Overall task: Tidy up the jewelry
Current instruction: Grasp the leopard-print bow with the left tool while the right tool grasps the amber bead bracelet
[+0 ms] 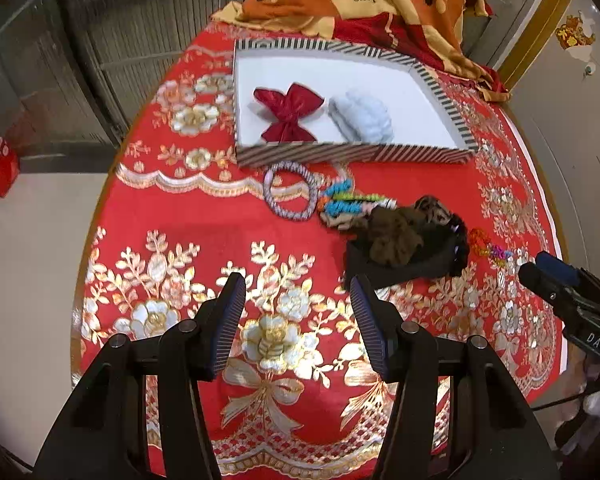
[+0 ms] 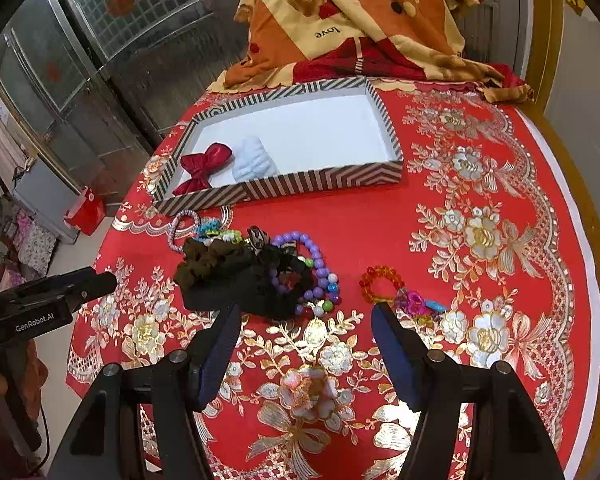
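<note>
Left claw (image 1: 298,292) and right claw (image 2: 306,322): black frames, round silver screws, ribbed blue pads (image 1: 230,324); white "GenRobot.AI" and "DAS" side markings.

My right gripper (image 2: 304,312) hangs open over the worktop (image 2: 380,216) with its red flowered cloth, nothing between its jaws. Just ahead lies a heap of dark scrunchies (image 2: 236,276) ringed by a purple bead bracelet (image 2: 320,268); an orange bead bracelet (image 2: 381,283) sits apart to the right. Farther off, the striped tray (image 2: 324,180) holds a red bow (image 2: 204,166) beside a pale blue clip (image 2: 256,164). My left gripper (image 2: 100,282) pokes in from the left edge.
</note>
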The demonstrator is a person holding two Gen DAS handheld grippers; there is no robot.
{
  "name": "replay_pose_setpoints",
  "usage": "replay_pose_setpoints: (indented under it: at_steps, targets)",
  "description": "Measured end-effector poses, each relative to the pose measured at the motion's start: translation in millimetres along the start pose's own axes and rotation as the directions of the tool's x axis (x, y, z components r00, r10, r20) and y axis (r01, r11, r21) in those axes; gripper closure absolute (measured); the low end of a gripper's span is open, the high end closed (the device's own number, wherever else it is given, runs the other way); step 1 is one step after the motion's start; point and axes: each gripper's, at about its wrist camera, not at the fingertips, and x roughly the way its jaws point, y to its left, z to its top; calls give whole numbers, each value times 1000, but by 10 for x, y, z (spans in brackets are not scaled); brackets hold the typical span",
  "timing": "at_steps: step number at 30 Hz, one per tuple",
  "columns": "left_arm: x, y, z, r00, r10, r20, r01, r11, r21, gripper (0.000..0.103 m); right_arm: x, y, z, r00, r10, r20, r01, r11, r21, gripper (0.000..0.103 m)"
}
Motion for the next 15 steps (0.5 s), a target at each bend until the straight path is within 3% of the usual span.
replay_pose_setpoints:
  at_steps: [8,12,15]
  targets:
    - [116,38,-8,997,-66,-41,65,997,-31,49,126,-290,-97,998,-51,-33,51,999,5,38]
    - [181,0,27,997,-65,-51,64,998,-19,49,297,-476,-55,996,-78,-37,78,997,6,39]
    - [242,47,73,995,-69,-67,66,997,-45,49,414,-585,7,995,-92,-43,93,995,19,46]
